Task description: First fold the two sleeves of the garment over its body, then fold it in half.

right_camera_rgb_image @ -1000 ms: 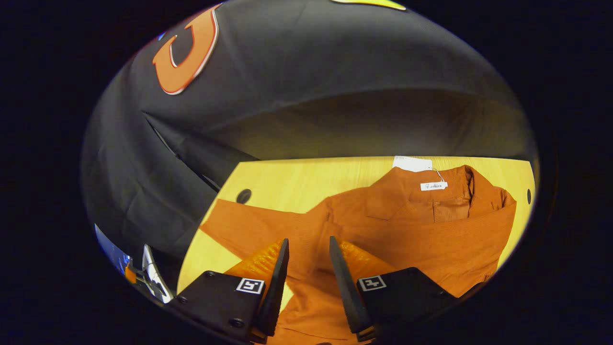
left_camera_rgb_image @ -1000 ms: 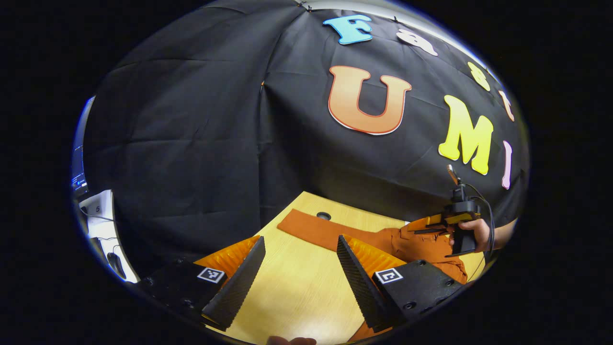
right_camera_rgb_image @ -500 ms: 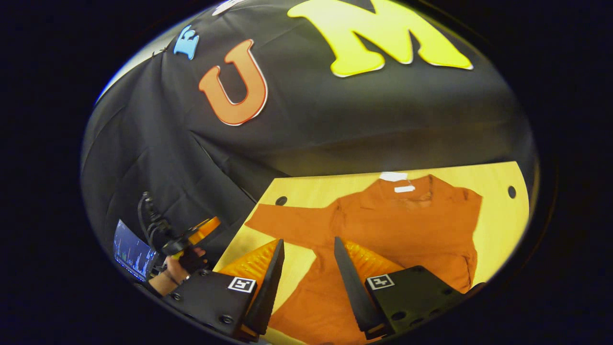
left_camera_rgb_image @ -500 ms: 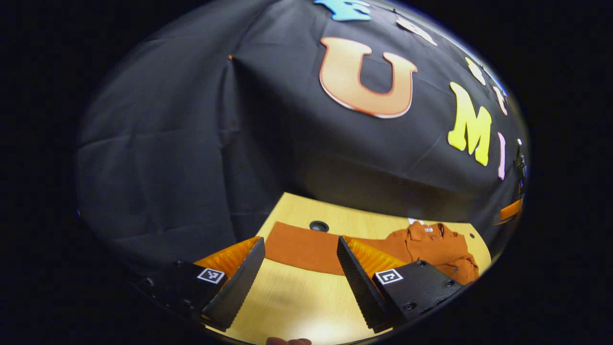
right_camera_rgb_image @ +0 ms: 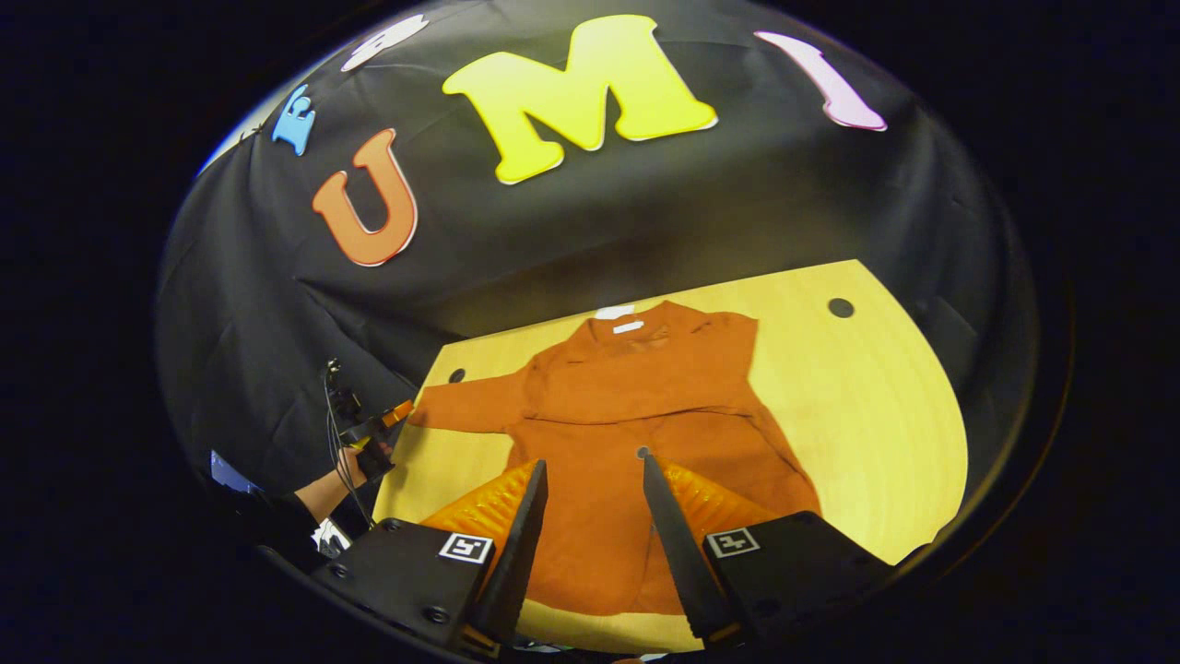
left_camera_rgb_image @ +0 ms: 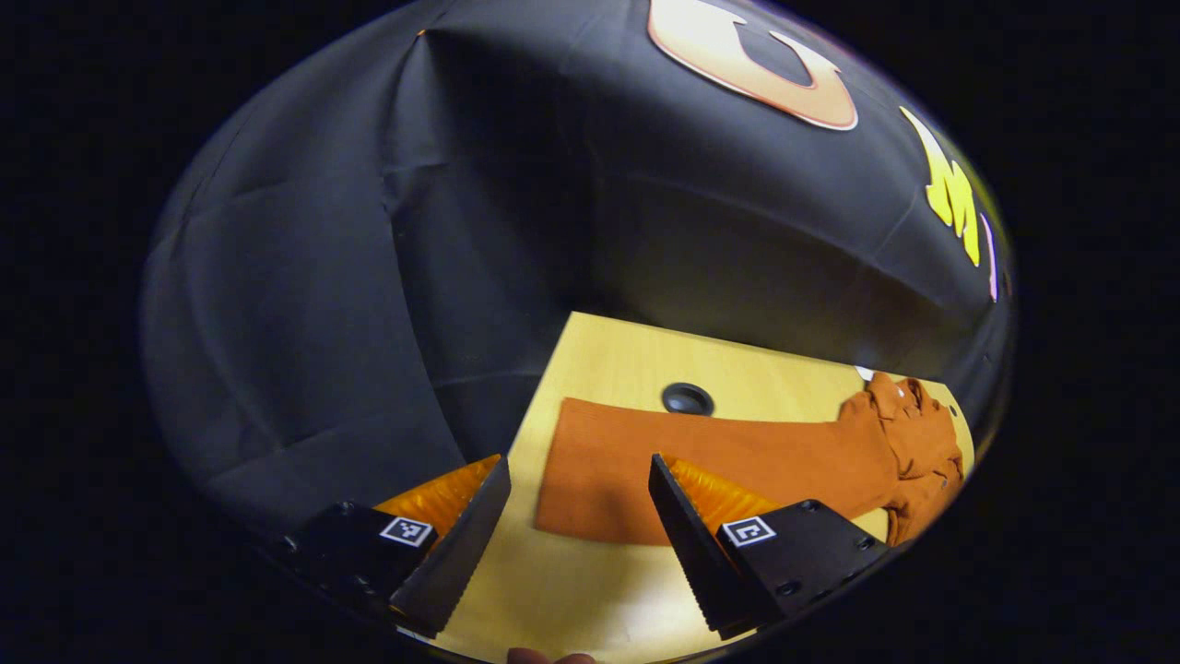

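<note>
A soft rust-orange garment (right_camera_rgb_image: 645,406) lies flat on the smooth pale-wood tabletop (right_camera_rgb_image: 876,415); left hand-held gripper (left_camera_rgb_image: 576,535) and right hand-held gripper (right_camera_rgb_image: 590,535) gape, empty.

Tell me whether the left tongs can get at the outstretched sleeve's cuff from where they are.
Probably yes. The left tongs stand open above bare table, with the sleeve lying flat just ahead and its cuff end nearest; nothing lies between them.
</note>
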